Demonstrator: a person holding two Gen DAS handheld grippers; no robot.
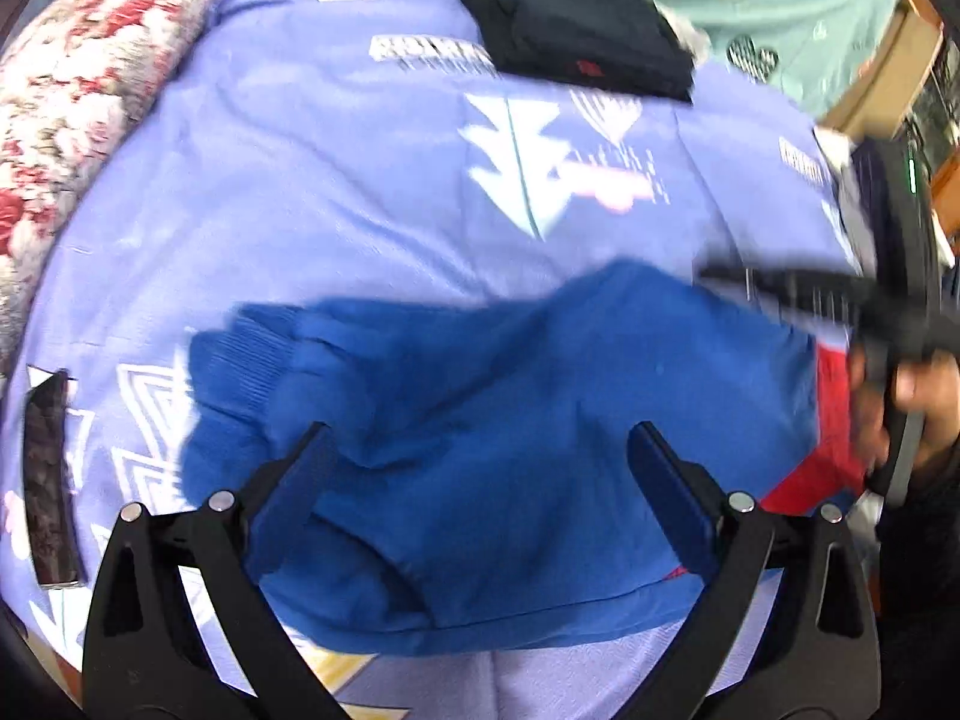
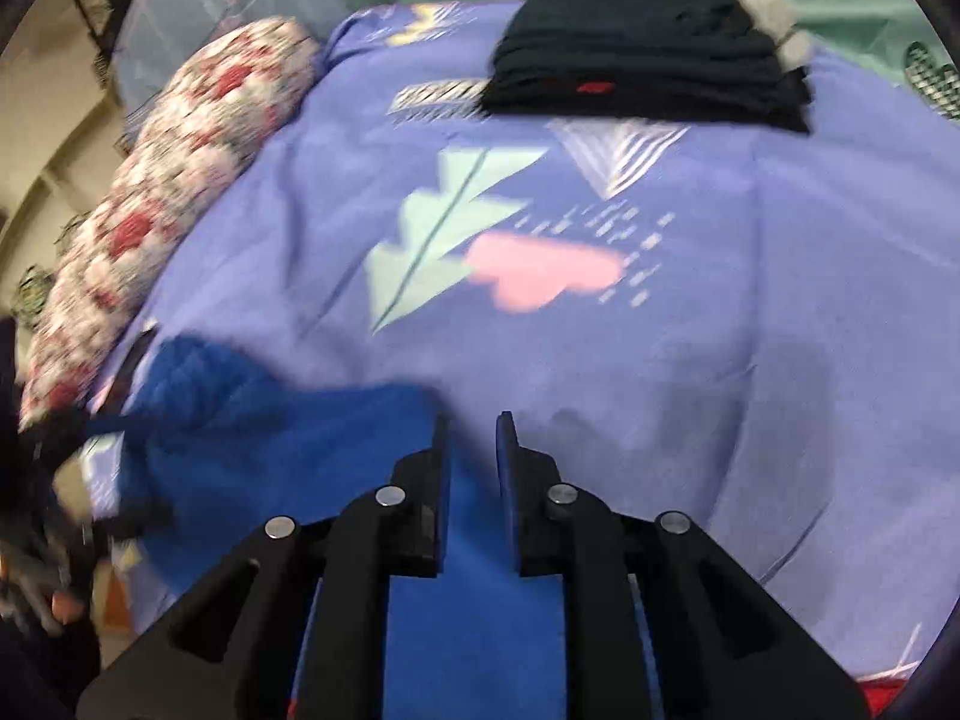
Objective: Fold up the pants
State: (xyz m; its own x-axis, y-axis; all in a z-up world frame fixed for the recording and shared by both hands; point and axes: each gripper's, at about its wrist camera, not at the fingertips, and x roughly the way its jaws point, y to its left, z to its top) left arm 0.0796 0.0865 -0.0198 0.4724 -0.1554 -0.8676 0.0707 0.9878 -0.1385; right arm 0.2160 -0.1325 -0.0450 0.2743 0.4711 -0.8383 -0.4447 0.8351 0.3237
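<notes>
Blue pants bunched on a patterned bedsheet, both grippers above them

The left gripper (image 1: 480, 438) stands wide, nothing pinched, over the blue pants (image 1: 480, 396); the right gripper (image 2: 474, 420) has a narrow gap with blue cloth showing below it, apparently unpinched. The pants lie crumpled on the lilac bedsheet (image 2: 750, 300), a folded black garment (image 2: 648, 48) farther back, a floral cushion (image 1: 78, 96) at the left
</notes>
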